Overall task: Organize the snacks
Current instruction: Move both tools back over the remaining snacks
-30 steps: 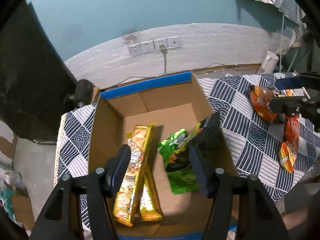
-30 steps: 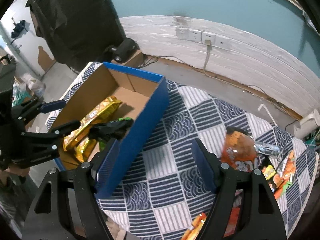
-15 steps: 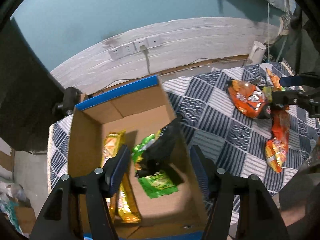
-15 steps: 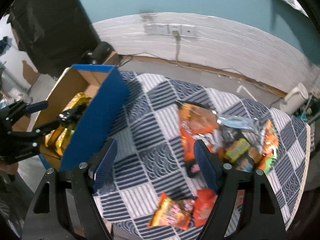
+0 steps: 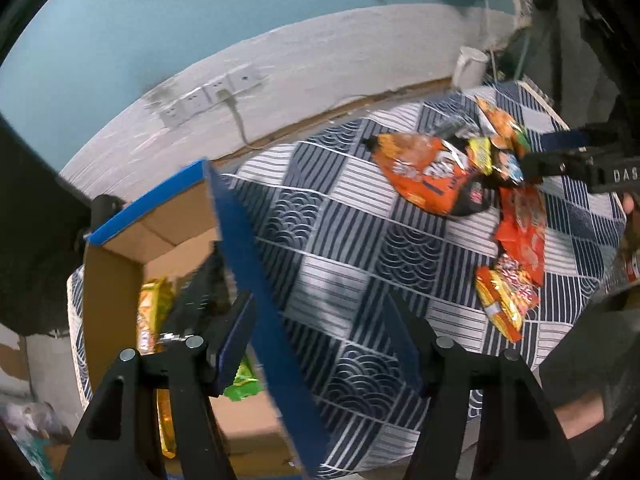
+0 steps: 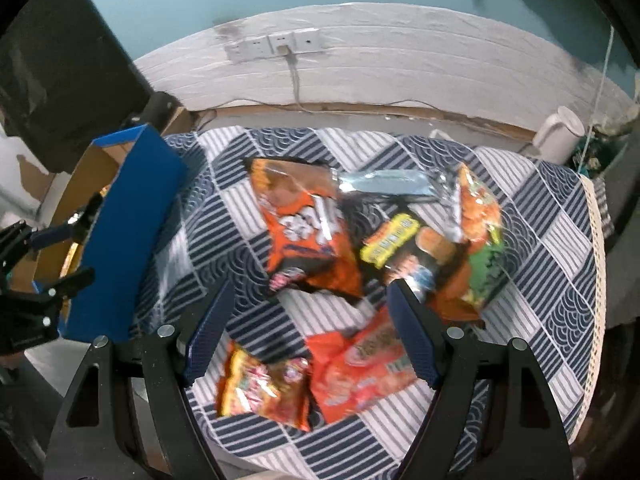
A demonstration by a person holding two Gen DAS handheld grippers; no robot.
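Left tool (image 5: 320, 344): jaws apart and just been widening, nothing gripped. The box's blue wall passes between its fingers in the left view; contact cannot be told.

Right tool (image 6: 308, 332): jaws wide apart and just been widening, nothing gripped. It hangs over the snack pile.

Box (image 5: 248, 240): cardboard, blue outside, open top, at the left end of the tabletop (image 5: 320, 248), which carries a navy-and-white patterned cloth.
- Left view only: the box's inside, with a gold pack (image 5: 150, 312) along the left wall and a green pack (image 5: 242, 380) just beside the blue wall, partly hidden by the tool's left finger.
- Right view: mainly the blue outer wall (image 6: 128, 240); the contents are almost all hidden.

Loose snacks, on the cloth well apart from the box:
- Orange bag (image 6: 304, 232), largest, touching a silver bag (image 6: 392, 184) at its upper right.
- Yellow-labelled dark pack (image 6: 394, 244), lying on an orange-and-green bag (image 6: 480, 240).
- Red pack (image 6: 360, 368) and small red-yellow pack (image 6: 264, 384), side by side and touching, nearest the right tool.
- Right view shows every pack spread out, though blurred; left view shows the same pile from the side, with the silver bag mostly covered.

Each view shows the other tool at its edge.

Wall sockets (image 6: 276, 46) with one cable plugged in, both views.
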